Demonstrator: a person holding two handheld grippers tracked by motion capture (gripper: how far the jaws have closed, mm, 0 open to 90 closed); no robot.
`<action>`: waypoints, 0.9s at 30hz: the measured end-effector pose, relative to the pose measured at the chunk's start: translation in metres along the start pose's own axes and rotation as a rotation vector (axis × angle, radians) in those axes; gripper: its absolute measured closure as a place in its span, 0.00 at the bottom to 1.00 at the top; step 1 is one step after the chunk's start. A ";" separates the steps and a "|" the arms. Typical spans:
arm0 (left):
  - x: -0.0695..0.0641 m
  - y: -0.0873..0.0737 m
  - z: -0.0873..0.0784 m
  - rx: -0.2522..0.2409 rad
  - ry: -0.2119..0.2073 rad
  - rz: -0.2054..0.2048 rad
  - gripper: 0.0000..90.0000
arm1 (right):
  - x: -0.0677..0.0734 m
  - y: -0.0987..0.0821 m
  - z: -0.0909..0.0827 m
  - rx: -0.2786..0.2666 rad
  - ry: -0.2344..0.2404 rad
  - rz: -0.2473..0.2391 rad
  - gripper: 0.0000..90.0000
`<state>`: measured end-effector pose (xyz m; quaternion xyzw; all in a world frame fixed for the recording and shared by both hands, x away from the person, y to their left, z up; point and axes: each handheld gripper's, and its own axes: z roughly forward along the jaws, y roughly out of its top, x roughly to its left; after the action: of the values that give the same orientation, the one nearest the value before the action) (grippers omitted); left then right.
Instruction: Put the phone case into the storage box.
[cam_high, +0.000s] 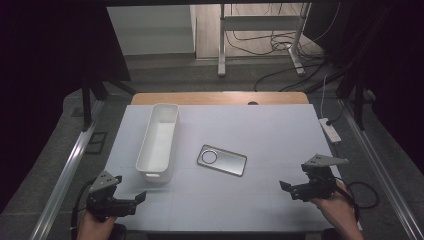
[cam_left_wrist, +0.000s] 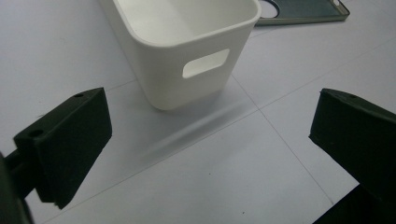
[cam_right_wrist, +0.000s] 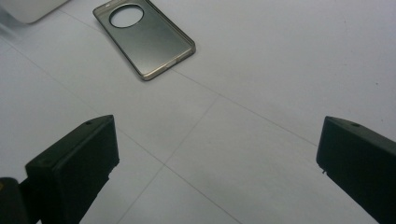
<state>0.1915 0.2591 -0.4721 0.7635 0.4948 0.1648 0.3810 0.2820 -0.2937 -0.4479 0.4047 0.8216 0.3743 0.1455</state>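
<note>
Phone case (cam_high: 222, 160): grey, flat, round cutout at one end, mid-worktop (cam_high: 280, 130) beside white bin (cam_high: 159, 140).
Left tool (cam_high: 140, 197): mine, released, near bin's end, case beyond.
Right tool (cam_high: 284, 186): mine, released, case well apart, ahead-left.

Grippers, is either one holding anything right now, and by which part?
Nothing is held. The left gripper and right gripper are both open over the table, apart from the white plastic bin and grey phone case.
</note>
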 end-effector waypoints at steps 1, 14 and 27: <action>0.000 0.000 0.000 0.000 -0.001 -0.001 0.00 | 0.001 0.001 0.001 0.005 0.005 0.006 0.00; -0.001 0.000 0.000 0.005 -0.003 0.006 0.00 | 0.012 0.016 0.022 0.036 0.035 -0.047 0.00; -0.001 0.000 0.001 0.008 -0.004 0.008 0.00 | 0.017 0.027 0.033 0.039 0.057 -0.052 0.00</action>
<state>0.1917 0.2580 -0.4721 0.7673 0.4917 0.1628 0.3781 0.3040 -0.2530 -0.4498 0.3749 0.8428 0.3658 0.1240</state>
